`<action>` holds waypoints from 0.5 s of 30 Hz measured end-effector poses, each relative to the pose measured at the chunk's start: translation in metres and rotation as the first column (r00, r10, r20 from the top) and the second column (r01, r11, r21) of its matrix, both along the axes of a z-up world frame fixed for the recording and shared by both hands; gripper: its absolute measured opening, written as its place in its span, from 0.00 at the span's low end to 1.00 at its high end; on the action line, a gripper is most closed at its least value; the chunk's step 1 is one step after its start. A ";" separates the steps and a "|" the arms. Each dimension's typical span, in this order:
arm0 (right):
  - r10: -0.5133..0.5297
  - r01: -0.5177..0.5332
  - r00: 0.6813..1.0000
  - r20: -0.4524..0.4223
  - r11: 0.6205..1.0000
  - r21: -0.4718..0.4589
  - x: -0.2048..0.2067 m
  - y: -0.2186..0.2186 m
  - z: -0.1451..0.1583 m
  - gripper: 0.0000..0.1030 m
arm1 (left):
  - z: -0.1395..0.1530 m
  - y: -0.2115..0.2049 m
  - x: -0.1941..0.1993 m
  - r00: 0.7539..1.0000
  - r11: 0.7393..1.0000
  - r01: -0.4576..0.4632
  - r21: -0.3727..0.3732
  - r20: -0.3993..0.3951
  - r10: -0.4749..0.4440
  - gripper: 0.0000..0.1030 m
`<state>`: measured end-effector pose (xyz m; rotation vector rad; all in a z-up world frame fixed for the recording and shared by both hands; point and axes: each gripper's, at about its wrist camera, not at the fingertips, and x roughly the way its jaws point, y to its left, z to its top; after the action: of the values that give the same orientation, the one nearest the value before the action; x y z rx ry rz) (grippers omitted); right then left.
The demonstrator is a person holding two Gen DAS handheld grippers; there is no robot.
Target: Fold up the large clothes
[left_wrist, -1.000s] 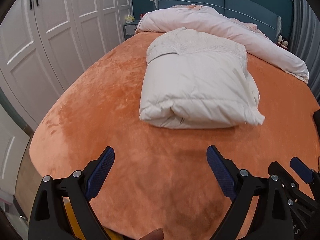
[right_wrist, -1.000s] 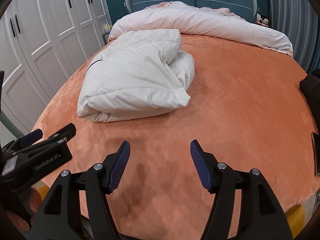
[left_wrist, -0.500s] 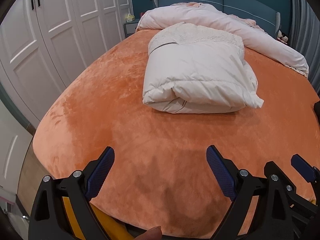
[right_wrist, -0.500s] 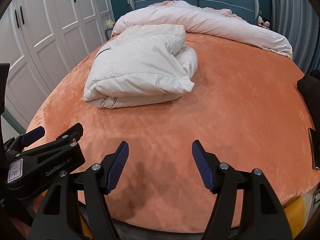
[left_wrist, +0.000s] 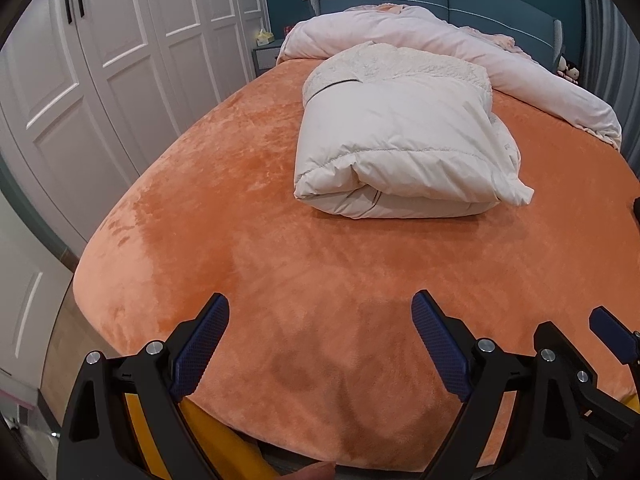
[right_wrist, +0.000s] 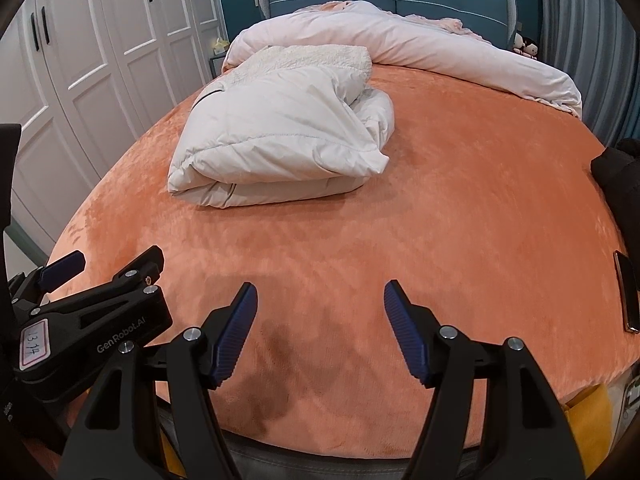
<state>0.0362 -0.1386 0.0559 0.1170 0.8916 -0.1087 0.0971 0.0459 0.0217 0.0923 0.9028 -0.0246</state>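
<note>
White coat (left_wrist: 400,152) folded into thick bundle, lying mid-bed on orange blanket (left_wrist: 280,260), toward far left. Pink duvet (left_wrist: 460,52) bunched beyond it by headboard. Left gripper (left_wrist: 320,344) and right gripper (right_wrist: 320,328) at near edge, jaws wide apart, holding nothing.

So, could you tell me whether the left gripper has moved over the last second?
Yes. The left gripper has pulled back toward the foot of the bed: the bed's near edge now shows below its fingers, and the folded coat sits farther off.
</note>
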 end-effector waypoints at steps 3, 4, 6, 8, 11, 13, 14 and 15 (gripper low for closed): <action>-0.004 0.004 1.000 0.004 1.000 -0.005 -0.002 0.002 0.000 0.62 | 0.000 -0.001 0.000 1.000 1.000 -0.001 0.001 0.005 0.001 0.87; -0.007 0.007 1.000 0.006 1.000 -0.007 -0.003 0.002 0.000 0.62 | 0.000 -0.001 -0.001 1.000 1.000 -0.001 0.000 0.006 0.001 0.87; -0.009 0.009 1.000 0.007 1.000 -0.009 -0.003 0.002 0.000 0.62 | 0.001 -0.003 -0.001 1.000 1.000 -0.001 0.004 0.009 0.001 0.86; -0.013 0.013 1.000 0.007 1.000 -0.005 -0.004 0.002 0.000 0.62 | 0.001 -0.004 -0.001 1.000 1.000 0.001 0.008 0.010 -0.001 0.86; -0.015 0.015 1.000 0.011 1.000 -0.005 -0.005 0.001 0.000 0.62 | 0.001 -0.005 -0.001 1.000 1.000 0.001 0.007 0.009 -0.001 0.86; -0.016 0.016 1.000 0.011 1.000 -0.005 -0.005 0.001 0.001 0.62 | 0.001 -0.005 -0.001 1.000 1.000 0.001 0.006 0.008 -0.001 0.86; -0.016 0.016 1.000 0.012 1.000 -0.005 -0.005 0.001 0.001 0.62 | 0.002 -0.006 -0.001 1.000 1.000 -0.001 0.006 0.009 0.001 0.86; -0.017 0.017 1.000 0.013 1.000 -0.005 -0.005 0.001 0.001 0.62 | 0.002 -0.007 -0.002 1.000 1.000 -0.001 0.009 0.011 0.001 0.85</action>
<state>0.0308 -0.1379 0.0567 0.1206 0.8772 -0.1253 0.0956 0.0394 0.0239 0.1003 0.8924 -0.0194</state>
